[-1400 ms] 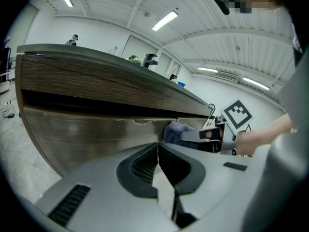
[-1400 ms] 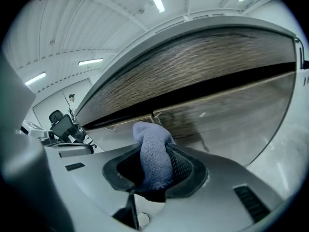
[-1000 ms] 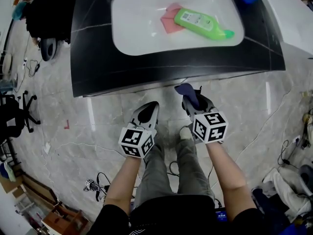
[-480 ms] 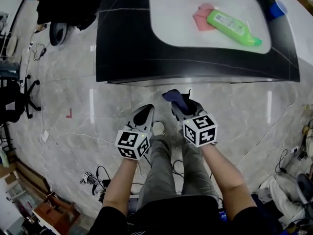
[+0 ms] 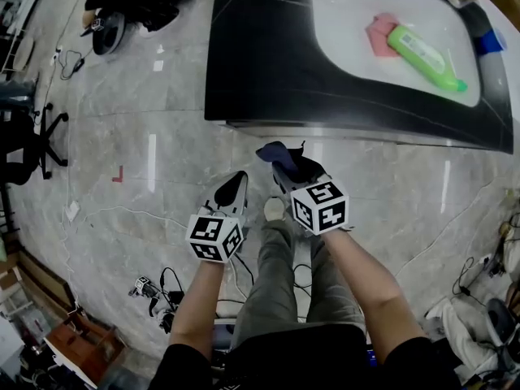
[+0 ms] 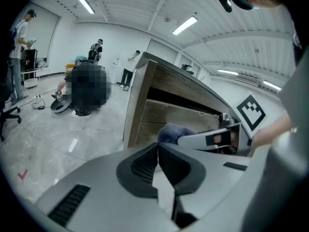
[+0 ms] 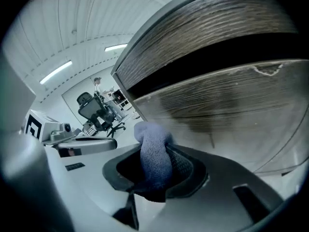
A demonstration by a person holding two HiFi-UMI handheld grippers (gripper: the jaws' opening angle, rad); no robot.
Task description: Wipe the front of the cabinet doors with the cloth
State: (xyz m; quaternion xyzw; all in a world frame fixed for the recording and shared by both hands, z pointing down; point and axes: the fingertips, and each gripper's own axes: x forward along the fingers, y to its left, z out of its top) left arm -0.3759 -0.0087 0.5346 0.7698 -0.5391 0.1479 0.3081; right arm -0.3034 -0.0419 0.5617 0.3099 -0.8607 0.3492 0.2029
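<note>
**Cloth tip aimed at the door, right hand nearest**

The dark blue-grey terry cloth (image 7: 153, 153) sits bunched between the jaws of the right hand-held gripper (image 7: 155, 175), which are clamped on it. Its long axis runs along the jaws, and its rounded free end pokes forward.

The brown wood-grain cabinet door (image 7: 231, 105) lies straight ahead of that end and fills the right gripper view from 12 to 3 o'clock. A dark gap crosses the door front from 9 up towards 2 o'clock. The cloth is near the panel, but I cannot tell whether it touches.

In the head view the cloth (image 5: 273, 153) points to 12 o'clock, at the edge of the black bench with the white inset top (image 5: 260, 80). The door front is hidden under that edge.

The left hand-held gripper (image 5: 233, 190) hangs at 8 o'clock from the right one, jaws together and holding nothing. The right hand is judged the nearer, so a short push forward should start the wipe.
</note>
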